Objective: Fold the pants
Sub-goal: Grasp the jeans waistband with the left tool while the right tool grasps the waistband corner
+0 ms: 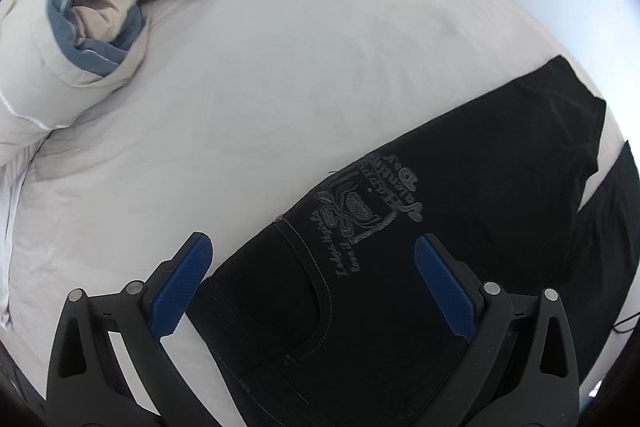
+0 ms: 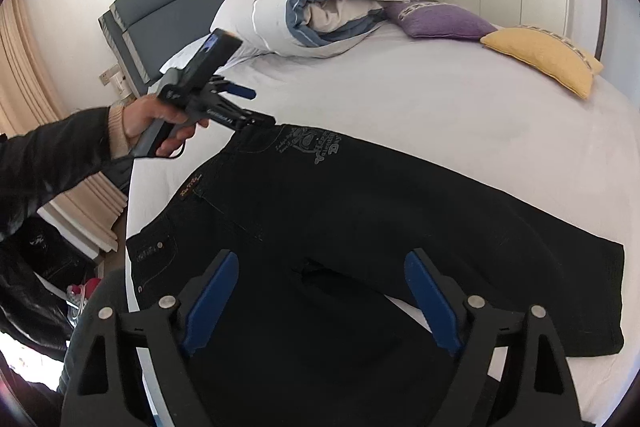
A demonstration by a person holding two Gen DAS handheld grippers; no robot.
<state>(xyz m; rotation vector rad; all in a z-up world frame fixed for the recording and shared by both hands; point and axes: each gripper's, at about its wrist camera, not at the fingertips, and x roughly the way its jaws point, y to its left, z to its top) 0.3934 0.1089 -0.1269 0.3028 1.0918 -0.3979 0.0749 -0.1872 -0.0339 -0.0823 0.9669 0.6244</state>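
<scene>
- The black pants [image 2: 360, 211] lay spread flat on the white bed [image 2: 440, 115], near its front edge, with the waistband toward the left of the right wrist view and the legs running off to the right.
- A grey printed emblem [image 1: 360, 211] showed on the fabric; its lettering was too small and warped to read.
- The left gripper [image 1: 314, 247] hung over the waist end with its blue pads [image 1: 180, 283] spread wide — nothing was caught between them.
- In the right wrist view that same tool [image 2: 248, 107] appeared from the side in a person's hand [image 2: 160, 127], its tip at the far corner of the waistband; whether it touched the cloth could not be told.
- The right gripper [image 2: 320, 267] stood open above the crotch area, jaws empty.
- The nearest part of the pants was hidden behind the gripper bodies, and one leg was cut off at the frame edge in the left wrist view.
- At the far end lay a rolled duvet [image 2: 320, 3], a purple cushion [image 2: 440, 21] and a yellow cushion [image 2: 544, 59].
</scene>
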